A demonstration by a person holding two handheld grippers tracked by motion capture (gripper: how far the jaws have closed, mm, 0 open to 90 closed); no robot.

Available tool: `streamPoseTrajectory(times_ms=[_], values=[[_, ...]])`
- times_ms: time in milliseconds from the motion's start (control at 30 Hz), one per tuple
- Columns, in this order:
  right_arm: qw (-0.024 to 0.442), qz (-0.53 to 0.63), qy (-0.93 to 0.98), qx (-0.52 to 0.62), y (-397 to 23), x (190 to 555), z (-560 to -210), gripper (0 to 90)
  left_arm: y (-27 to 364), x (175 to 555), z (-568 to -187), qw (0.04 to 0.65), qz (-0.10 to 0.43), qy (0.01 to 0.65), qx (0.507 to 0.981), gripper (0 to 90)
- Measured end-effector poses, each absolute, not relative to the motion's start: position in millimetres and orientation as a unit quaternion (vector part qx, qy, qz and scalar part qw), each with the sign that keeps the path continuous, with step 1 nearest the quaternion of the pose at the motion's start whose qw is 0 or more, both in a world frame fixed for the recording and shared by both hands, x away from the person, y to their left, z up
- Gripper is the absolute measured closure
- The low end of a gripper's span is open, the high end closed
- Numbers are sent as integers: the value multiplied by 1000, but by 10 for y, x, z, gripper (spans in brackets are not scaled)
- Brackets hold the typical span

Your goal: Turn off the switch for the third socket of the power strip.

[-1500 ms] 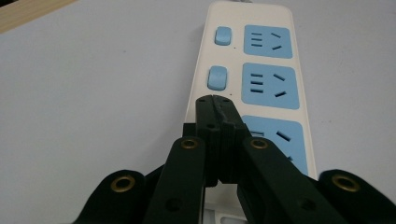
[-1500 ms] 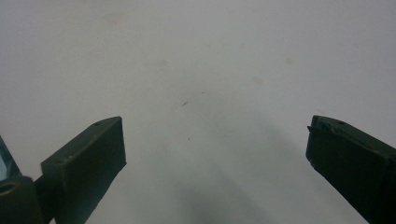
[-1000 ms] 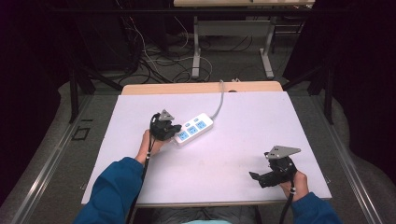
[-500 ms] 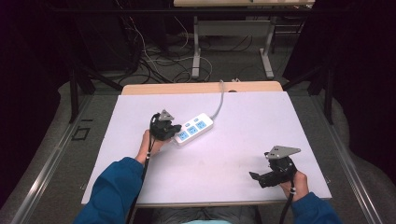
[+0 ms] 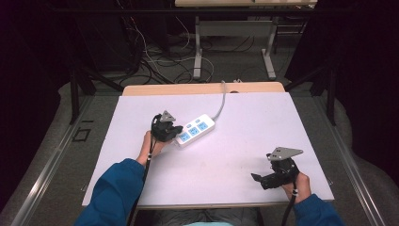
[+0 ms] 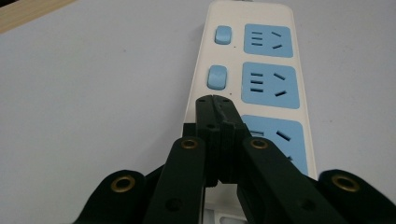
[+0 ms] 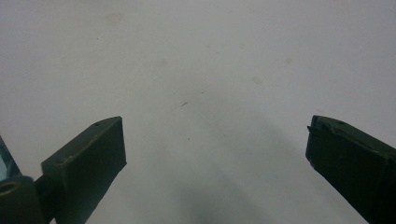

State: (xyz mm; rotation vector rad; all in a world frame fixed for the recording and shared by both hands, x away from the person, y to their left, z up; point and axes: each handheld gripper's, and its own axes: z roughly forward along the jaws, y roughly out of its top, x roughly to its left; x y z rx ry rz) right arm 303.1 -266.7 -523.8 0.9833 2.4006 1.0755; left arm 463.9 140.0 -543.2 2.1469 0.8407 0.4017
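Across the white worktop [image 5: 235, 155] nothing had shifted in the last second: my left claw [image 6: 214, 100] stayed pinched shut on the power strip's [image 5: 194, 131] nearest switch, right claw [image 7: 215, 140] idling wide open, so I judged the press unfinished.

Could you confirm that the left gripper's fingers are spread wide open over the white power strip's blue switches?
Not quite: the left gripper has its fingers shut together, not spread, over the power strip, near its blue switches. The left gripper view shows it.

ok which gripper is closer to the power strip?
Left. The left gripper, jaws shut, sits over the power strip by its switches. The right gripper, jaws open, rests far off near the table's front right corner.
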Motion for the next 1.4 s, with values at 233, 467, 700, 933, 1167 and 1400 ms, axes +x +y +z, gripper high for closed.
streamPoseTrajectory(times_ms=[233, 467, 700, 933, 1167, 1400], values=[[167, 378, 843, 344, -2668, 3033, -5237, 43, 1400, 4639, -5432, 390, 160, 329, 845, 900], [168, 378, 843, 344, -2670, 3033, -5237, 43, 1407, 4639, -5422, 387, 154, 327, 848, 900], [168, 375, 844, 344, -2673, 3031, -5231, 43, 1398, 4631, -5423, 386, 158, 329, 847, 900], [170, 376, 846, 339, -2674, 3037, -5231, 43, 1399, 4630, -5420, 386, 157, 329, 848, 900], [170, 375, 843, 345, -2669, 3031, -5230, 43, 1396, 4630, -5421, 387, 158, 328, 847, 900], [167, 374, 846, 342, -2676, 3031, -5227, 43, 1370, 4621, -5435, 391, 167, 329, 843, 900]])
